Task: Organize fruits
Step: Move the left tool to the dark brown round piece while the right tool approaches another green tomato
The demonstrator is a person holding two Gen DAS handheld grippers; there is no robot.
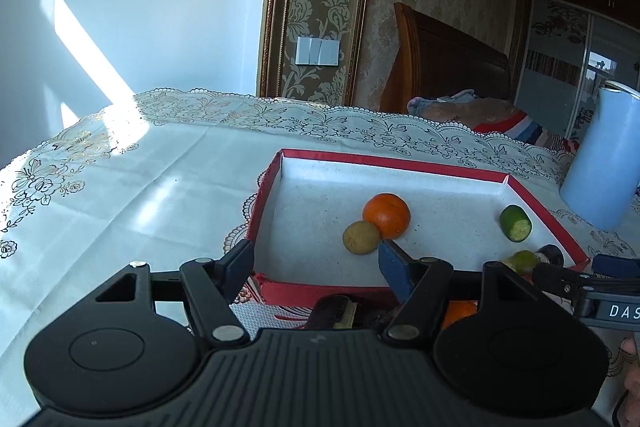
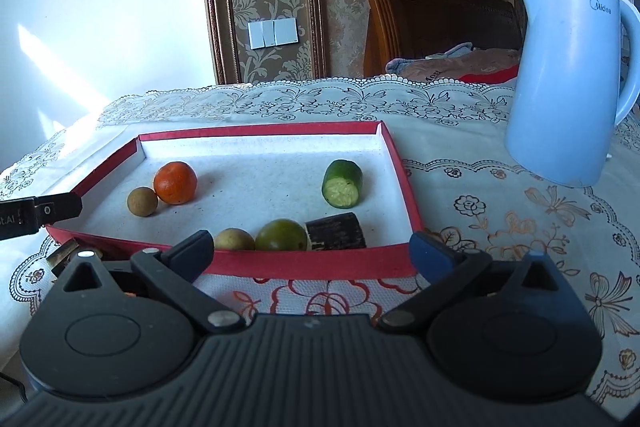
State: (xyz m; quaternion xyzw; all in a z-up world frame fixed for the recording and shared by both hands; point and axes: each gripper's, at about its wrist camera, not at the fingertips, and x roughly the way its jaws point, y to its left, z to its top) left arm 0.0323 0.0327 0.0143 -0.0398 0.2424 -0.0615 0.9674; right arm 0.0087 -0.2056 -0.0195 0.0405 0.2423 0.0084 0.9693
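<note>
Six pieces lie in the red tray (image 2: 332, 263) just ahead of my right gripper (image 2: 314, 251), whose jaws are spread wide and empty. My left gripper (image 1: 316, 261) is half-spread, empty, with the orange (image 1: 386, 209) just beyond its right finger.

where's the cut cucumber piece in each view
Left wrist view: the cucumber piece lies at the right of the red tray, near its right wall, cut end facing the camera.
Right wrist view: the cucumber piece lies right of centre in the red tray.
Shared landmark: the orange, to the cucumber's left in both.
</note>
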